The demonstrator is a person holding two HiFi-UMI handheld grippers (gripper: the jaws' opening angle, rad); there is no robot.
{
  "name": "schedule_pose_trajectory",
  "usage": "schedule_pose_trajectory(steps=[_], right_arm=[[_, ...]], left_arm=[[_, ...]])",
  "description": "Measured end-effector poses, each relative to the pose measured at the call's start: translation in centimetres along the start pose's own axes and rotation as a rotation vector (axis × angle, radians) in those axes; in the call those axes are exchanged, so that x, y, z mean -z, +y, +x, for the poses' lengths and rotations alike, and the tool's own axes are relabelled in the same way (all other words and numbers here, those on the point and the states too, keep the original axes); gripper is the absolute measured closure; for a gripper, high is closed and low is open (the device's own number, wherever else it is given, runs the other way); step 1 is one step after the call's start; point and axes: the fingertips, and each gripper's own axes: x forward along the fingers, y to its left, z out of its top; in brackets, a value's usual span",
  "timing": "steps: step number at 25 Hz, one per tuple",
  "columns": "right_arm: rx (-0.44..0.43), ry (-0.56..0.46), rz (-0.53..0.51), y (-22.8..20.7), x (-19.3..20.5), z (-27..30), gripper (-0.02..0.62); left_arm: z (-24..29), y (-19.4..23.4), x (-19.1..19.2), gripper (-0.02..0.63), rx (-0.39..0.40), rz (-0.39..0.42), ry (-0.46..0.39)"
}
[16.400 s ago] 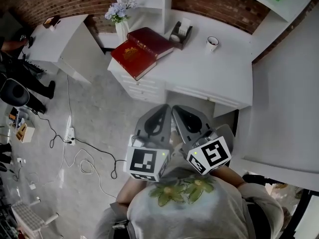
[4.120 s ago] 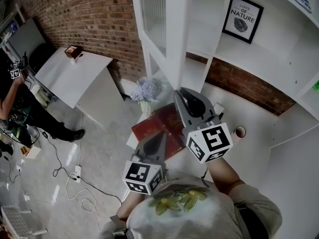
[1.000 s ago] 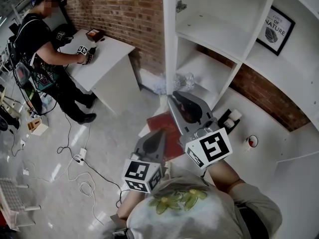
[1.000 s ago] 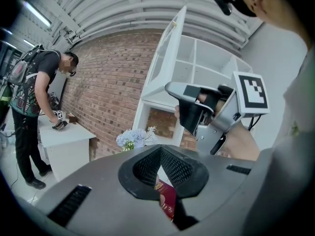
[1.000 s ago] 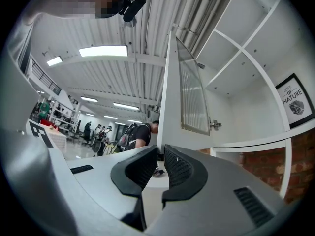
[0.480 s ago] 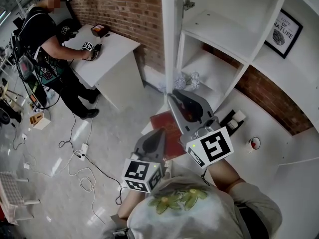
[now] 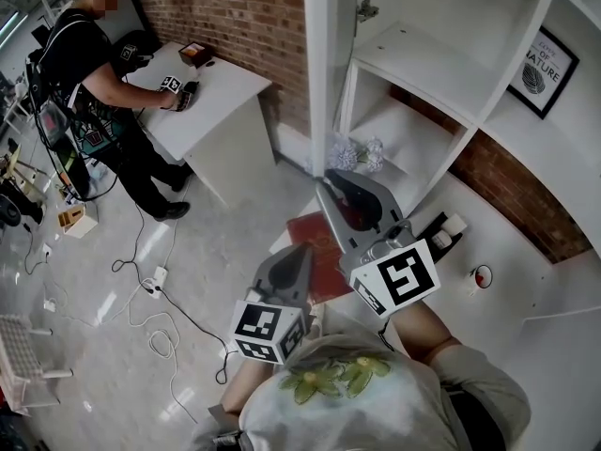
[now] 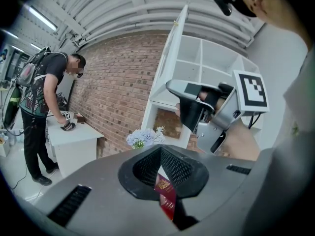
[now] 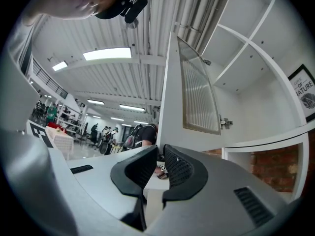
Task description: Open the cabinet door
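Red brick wall backs a white open shelf unit [image 7: 423, 59] above a white desktop [image 7: 455, 294]; at 10 o'clock a person [image 7: 89, 59] bends over a separate white table.

The white-framed cabinet door with a ribbed glass pane [image 7: 319, 64] stands wide open, edge-on to the head camera, rising at 12 o'clock from the right gripper [image 7: 326, 181]. In the right gripper view the door [image 9: 197, 90] towers just beyond the jaws, which are drawn together to a thin slit with nothing pinched between them. The gripper sits just under the door's lower edge, probably because this is the hand working the door; I cannot tell whether they touch.

The left gripper [image 7: 302, 249] hangs lower, at 7 o'clock from the right one, likely kept back clear of the door's swing. Its tips meet and hold nothing; a dark red hardback book [image 8: 165, 198] on the desktop shows through the gap behind them.

With the shelves exposed, the opening looks essentially done.
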Motion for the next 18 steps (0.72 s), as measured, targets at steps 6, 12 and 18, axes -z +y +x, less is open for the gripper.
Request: schedule_pose_trajectory(steps=[6,12,18], right_arm=[[-0.009,-0.004,0.007,0.1,0.2,0.4,0.540],[-0.016,-0.009,0.011,0.4,0.3,0.7,0.540],[-0.031,-0.016,0.018,0.7,0.4,1.3,0.540]], left_arm=[[-0.2,0.6,-0.1,0.595,-0.018,-0.005,-0.001],[-0.4,1.4,0.0,0.595,-0.041,0.001,-0.023],[-0.5,1.9,-0.2,0.595,-0.052,0.002,-0.029]])
